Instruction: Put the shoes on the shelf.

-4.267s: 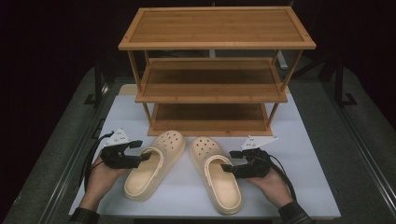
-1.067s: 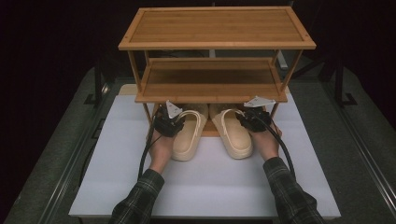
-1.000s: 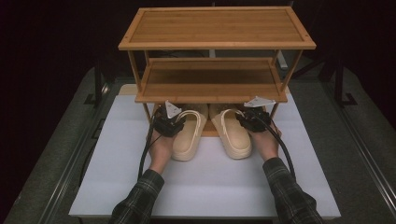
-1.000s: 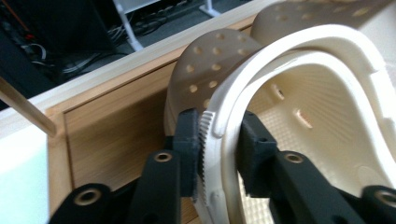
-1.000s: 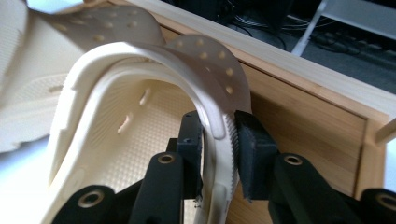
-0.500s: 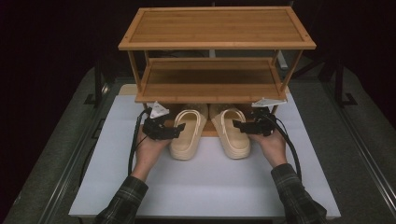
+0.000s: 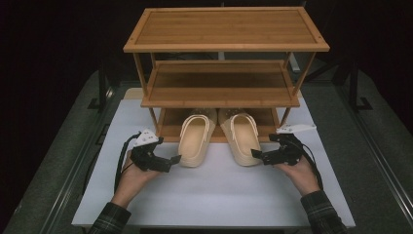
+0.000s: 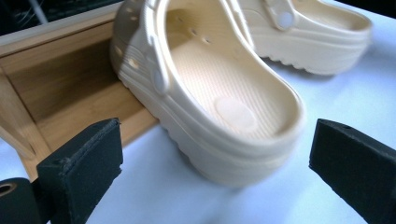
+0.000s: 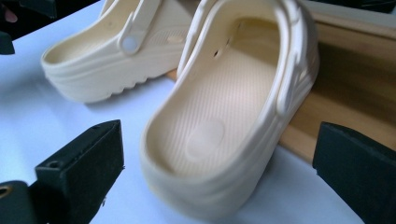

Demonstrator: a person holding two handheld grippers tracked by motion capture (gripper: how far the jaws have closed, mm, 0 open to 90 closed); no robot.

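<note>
Two cream clogs rest with their toes on the wooden rack's bottom shelf [image 7: 170, 130] and their heels out on the white table top. The left clog [image 7: 195, 139] is just past my left gripper [image 7: 169, 162], which is open and holds nothing. The right clog [image 7: 240, 138] is just past my right gripper [image 7: 258, 156], also open and apart from it. In the left gripper view the left clog's heel [image 8: 224, 107] lies ahead of my wide jaws [image 8: 215, 140]. In the right gripper view the right clog's heel [image 9: 219, 116] lies ahead of my spread jaws [image 9: 219, 140].
The three-tier wooden rack [image 7: 226, 27] stands at the back of the white table top [image 7: 214, 195]; its middle shelf [image 7: 221, 87] overhangs the clogs' toes. Dark floor and metal rails flank the table.
The clogs went from the open table onto the bottom shelf, carried by both grippers. Both grippers have since let go and drawn back toward the person; the clogs stay put.
</note>
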